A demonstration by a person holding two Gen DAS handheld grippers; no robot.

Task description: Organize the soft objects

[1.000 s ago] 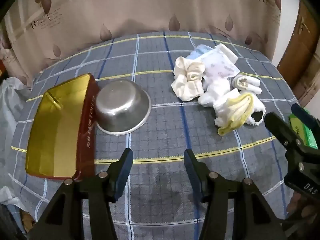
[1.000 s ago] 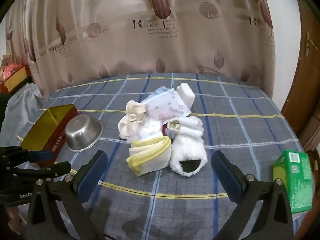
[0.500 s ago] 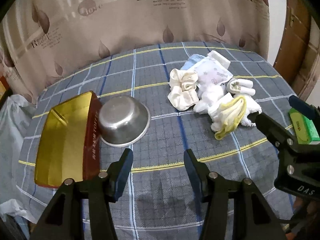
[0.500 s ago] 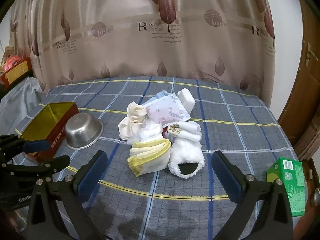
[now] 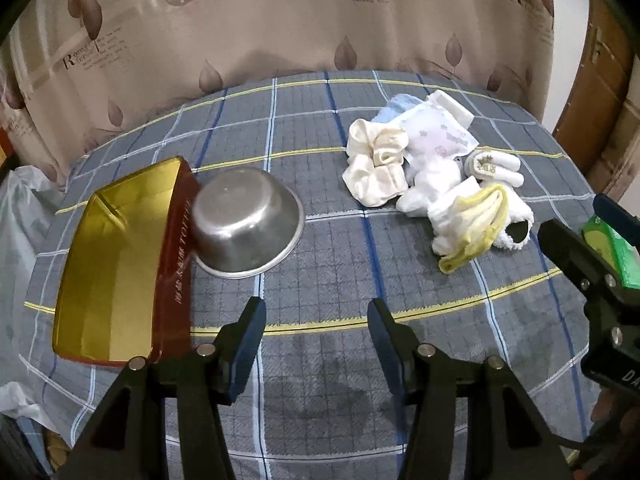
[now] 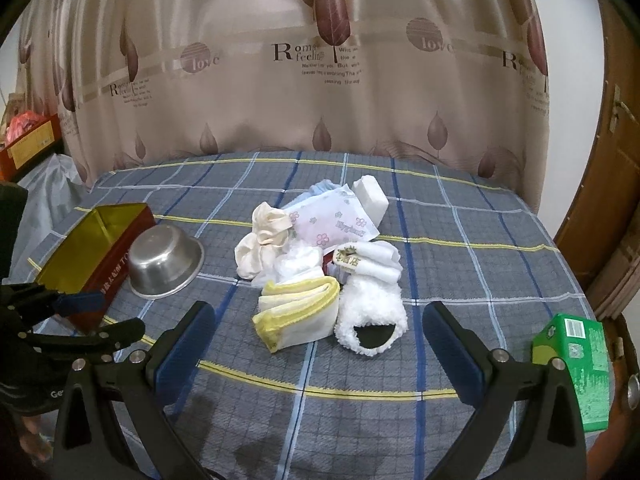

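A heap of soft things lies mid-table: a cream scrunchie [image 6: 262, 240] [image 5: 376, 164], a flowered packet [image 6: 332, 226], a rolled white towel [image 6: 366, 260], a yellow-edged folded cloth [image 6: 298, 312] [image 5: 476, 224] and a fluffy white slipper [image 6: 370, 312]. An open gold tin with red sides [image 5: 116, 264] [image 6: 92, 248] sits at the left, a steel bowl [image 5: 246, 220] [image 6: 166, 260] upside down beside it. My left gripper [image 5: 316, 334] is open above the near cloth, empty. My right gripper [image 6: 316, 344] is open, short of the heap, with nothing in it.
The table wears a grey plaid cloth [image 6: 460, 248]. A green box [image 6: 576, 364] lies at the right edge. A curtain [image 6: 320, 80] hangs behind the table and a wooden door [image 6: 616, 160] stands at the right. Plastic bags [image 5: 20, 216] sit off the left side.
Both grippers have pulled back and risen a little, so the table and heap look smaller and further off. Nothing on the table has moved. Both stay open.
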